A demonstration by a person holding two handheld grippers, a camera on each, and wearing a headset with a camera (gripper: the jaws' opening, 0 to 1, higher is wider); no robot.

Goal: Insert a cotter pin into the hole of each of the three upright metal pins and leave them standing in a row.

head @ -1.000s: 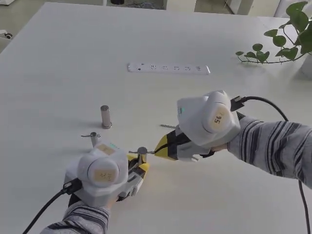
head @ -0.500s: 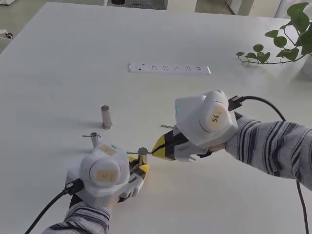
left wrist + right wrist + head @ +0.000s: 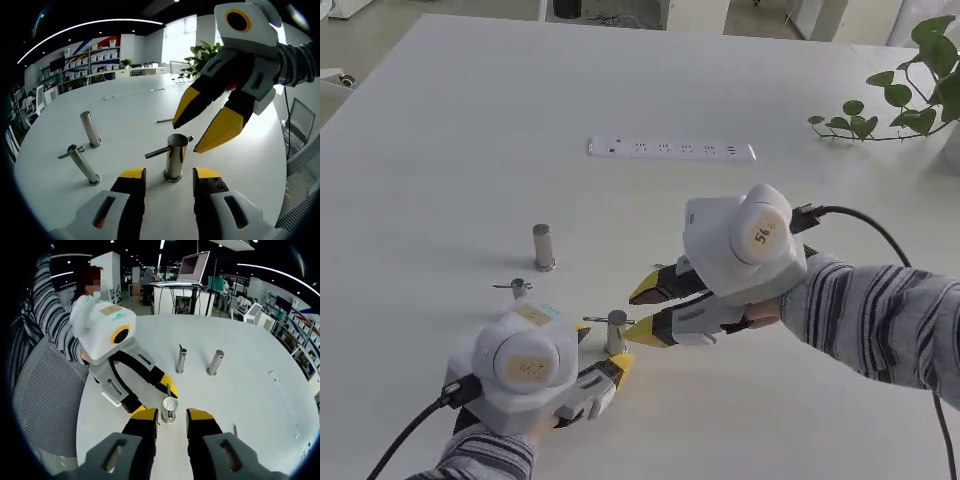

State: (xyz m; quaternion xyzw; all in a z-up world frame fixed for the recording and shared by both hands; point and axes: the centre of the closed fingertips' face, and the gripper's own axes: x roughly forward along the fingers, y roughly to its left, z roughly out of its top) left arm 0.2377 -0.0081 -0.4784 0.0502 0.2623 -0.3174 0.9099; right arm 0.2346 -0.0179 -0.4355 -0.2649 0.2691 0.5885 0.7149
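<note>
Three upright metal pins stand on the white table. The nearest pin has a cotter pin through its top. The middle pin also carries a cotter pin. The far pin has none. A loose cotter pin lies beyond them. My left gripper is open, its jaws on either side of the nearest pin's base without touching it. My right gripper is open just right of that pin's top.
A white power strip lies at the middle back of the table. A green potted plant trails in at the back right corner. Black cables run from both grippers.
My right gripper was shut on the cotter pin at the nearest pin's top; it has opened and let go, leaving the cotter pin in the hole. The head camera has shifted slightly.
</note>
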